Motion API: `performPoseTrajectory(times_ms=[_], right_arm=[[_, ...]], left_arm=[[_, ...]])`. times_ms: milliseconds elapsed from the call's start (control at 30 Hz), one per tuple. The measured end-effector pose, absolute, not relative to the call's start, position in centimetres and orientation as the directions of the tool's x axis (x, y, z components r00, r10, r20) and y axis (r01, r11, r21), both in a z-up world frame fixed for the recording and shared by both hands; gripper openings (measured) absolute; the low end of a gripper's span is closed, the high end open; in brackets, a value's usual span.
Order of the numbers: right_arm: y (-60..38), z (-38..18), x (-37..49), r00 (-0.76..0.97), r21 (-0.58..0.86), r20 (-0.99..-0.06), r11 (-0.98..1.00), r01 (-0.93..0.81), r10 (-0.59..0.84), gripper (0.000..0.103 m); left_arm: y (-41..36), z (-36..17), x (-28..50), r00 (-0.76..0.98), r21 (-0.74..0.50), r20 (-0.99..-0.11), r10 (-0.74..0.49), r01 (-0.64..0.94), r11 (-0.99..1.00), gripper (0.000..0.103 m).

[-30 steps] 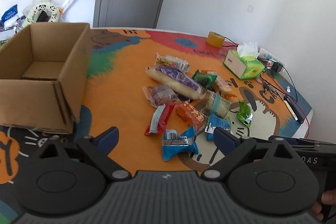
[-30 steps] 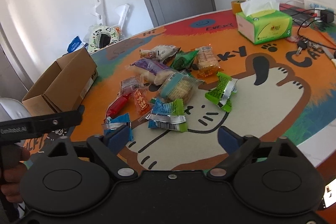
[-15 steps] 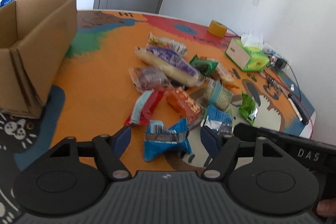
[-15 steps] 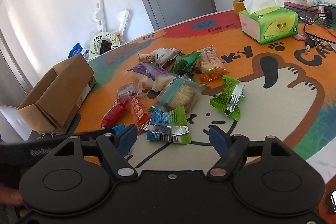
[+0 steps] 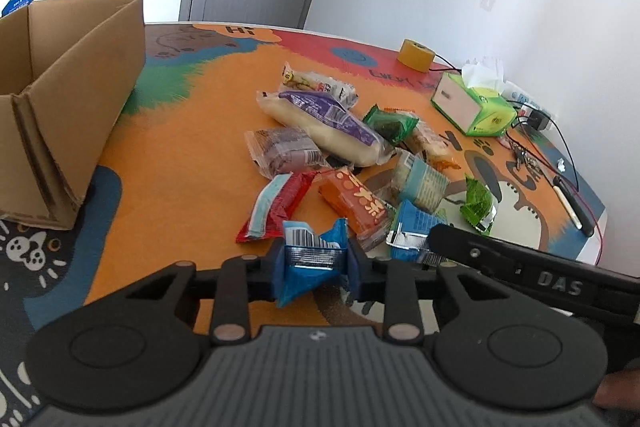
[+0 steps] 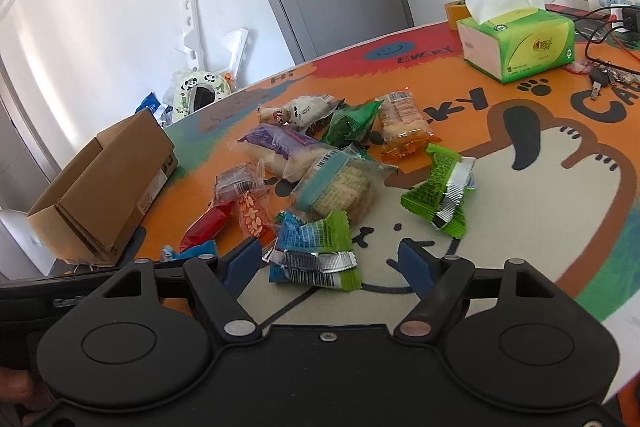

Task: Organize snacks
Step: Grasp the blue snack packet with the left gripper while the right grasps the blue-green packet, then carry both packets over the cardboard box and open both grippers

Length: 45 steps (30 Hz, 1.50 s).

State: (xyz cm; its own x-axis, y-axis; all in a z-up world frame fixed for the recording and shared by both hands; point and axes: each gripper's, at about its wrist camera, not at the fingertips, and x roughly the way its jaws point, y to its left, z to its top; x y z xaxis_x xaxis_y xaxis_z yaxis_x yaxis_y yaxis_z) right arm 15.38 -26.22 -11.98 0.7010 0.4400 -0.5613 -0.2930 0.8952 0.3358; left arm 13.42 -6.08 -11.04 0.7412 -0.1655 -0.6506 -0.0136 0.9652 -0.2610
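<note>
Several wrapped snacks lie in a pile on the colourful table mat (image 5: 168, 155). My left gripper (image 5: 315, 263) is shut on a blue snack packet (image 5: 310, 265) at the near edge of the pile. My right gripper (image 6: 330, 263) is open, its fingers on either side of a blue-and-green packet (image 6: 316, 251) that lies on the mat. An open, empty cardboard box (image 5: 60, 91) stands at the left; it also shows in the right wrist view (image 6: 104, 187). A long purple-and-white bread pack (image 5: 324, 127) lies mid-pile.
A green tissue box (image 5: 476, 107) and a yellow tape roll (image 5: 416, 55) stand at the far right. Cables, keys and a pen (image 5: 568, 203) lie by the right table edge. A loose green packet (image 6: 440, 195) lies right of the pile.
My left gripper moved forward and closed on the blue packet. My right gripper moved forward and narrowed around the blue-and-green packet.
</note>
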Motion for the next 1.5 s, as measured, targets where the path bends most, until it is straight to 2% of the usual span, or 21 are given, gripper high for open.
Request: performPoseTrajectory(times_ms=[200, 233, 267, 367, 467, 1233, 1500], right_arm=[[-25.1, -12.2, 16.1, 0.704, 0.328, -0.560, 0.897, -0.296, 0.437, 0.075], [-24.9, -12.4, 16.2, 0.703, 0.326, -0.561, 0.897, -0.298, 0.437, 0.070], [-24.8, -12.5, 16.3, 0.700, 0.325, -0.565, 0.897, -0.299, 0.438, 0.056], [-24.5, -12.7, 16.5, 0.698, 0.321, -0.568, 0.898, -0.299, 0.436, 0.034], [-24.8, -12.4, 16.4, 0.684, 0.354, -0.566, 0.885, -0.301, 0.459, 0.030], [-21.5, -5.4, 13.2, 0.734, 0.338, -0.404, 0.835, -0.434, 0.545, 0.029], [-19.2, -3.6, 13.5, 0.725, 0.334, -0.367, 0.810, -0.483, 0.584, 0.029]], left_arm=[[-5.4, -10.7, 12.9, 0.755, -0.257, -0.638, -0.153, -0.021, 0.966, 0.030], [-5.3, -10.6, 12.8, 0.757, -0.256, -0.635, -0.152, -0.021, 0.967, 0.030], [-5.2, -10.6, 12.7, 0.759, -0.255, -0.634, -0.151, -0.021, 0.967, 0.030], [-5.1, -10.2, 12.4, 0.764, -0.255, -0.627, -0.154, -0.015, 0.967, 0.029], [-5.1, -9.6, 12.0, 0.774, -0.256, -0.613, -0.159, -0.003, 0.967, 0.029], [-2.0, -1.9, 9.2, 0.899, -0.231, -0.431, -0.081, -0.024, 0.973, 0.029], [0.1, -0.8, 8.7, 0.916, -0.237, -0.400, -0.028, -0.073, 0.969, 0.029]])
